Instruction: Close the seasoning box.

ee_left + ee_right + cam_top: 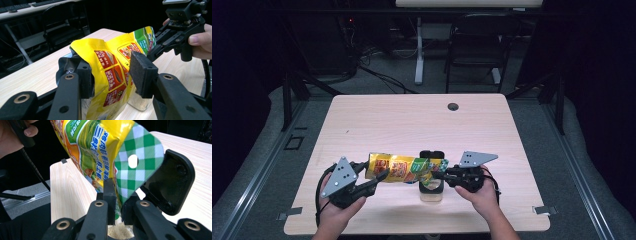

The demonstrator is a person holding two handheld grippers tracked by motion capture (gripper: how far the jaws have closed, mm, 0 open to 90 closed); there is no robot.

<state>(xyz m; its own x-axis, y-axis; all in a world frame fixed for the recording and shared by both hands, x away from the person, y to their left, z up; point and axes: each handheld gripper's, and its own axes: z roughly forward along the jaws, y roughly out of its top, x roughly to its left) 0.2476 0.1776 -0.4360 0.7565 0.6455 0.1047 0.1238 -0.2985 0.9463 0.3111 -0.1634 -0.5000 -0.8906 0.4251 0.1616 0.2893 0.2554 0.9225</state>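
The yellow bag [399, 169] hangs above the near part of the surface [412, 120], held long-ways from left to right. Its green checked end [140, 165] points right and dips toward the clear jar [431, 192]. The left gripper [374, 175] pinches the bag's left end – one pad [142, 72] presses its front. The right gripper [438, 174] pinches the green end tight. The jar's black lid [170, 185] stands open. The bag and jaws hide most of the jar – a bit of pale powder [120, 231] shows inside.
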